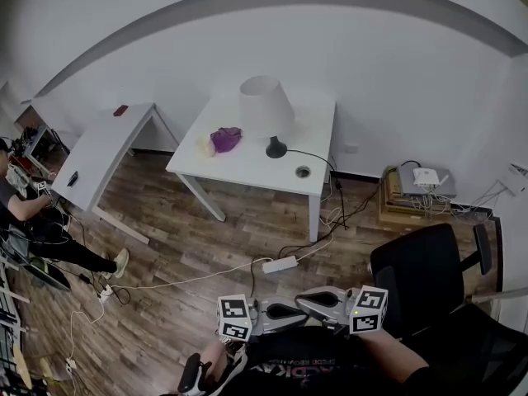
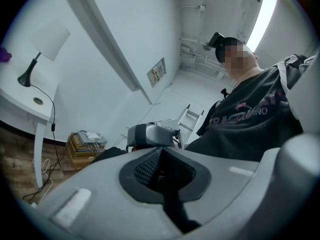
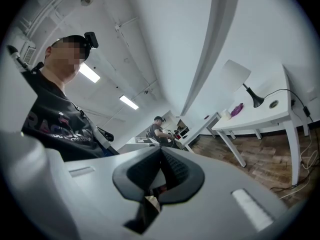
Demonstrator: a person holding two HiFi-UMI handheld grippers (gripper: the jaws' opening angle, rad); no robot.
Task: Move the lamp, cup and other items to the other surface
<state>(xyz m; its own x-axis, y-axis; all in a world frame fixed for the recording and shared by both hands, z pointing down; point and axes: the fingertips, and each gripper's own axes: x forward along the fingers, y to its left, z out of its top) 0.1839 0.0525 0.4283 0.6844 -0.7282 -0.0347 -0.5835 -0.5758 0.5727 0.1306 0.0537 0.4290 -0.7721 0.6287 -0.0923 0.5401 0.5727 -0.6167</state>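
Nearest us: left gripper (image 2: 160, 163) and right gripper (image 3: 162, 165) — both clenched tight on nothing, held low, tips facing each other. Beyond, we list the lamp (image 1: 266, 110), upright on the white table (image 1: 247, 170). A purple item (image 1: 225, 139) and pale cup (image 1: 205, 145) lie just left of it. A second table (image 1: 99, 151) stands apart, farther left.

Two tables along the wall, things on the right-hand one.
The lamp (image 1: 268, 114) stands near the middle of the table (image 1: 247, 170); a small item (image 1: 225, 139) lies just left of it, the cup (image 1: 205, 145) at the left edge. A second table (image 1: 103, 143) stands farther left.
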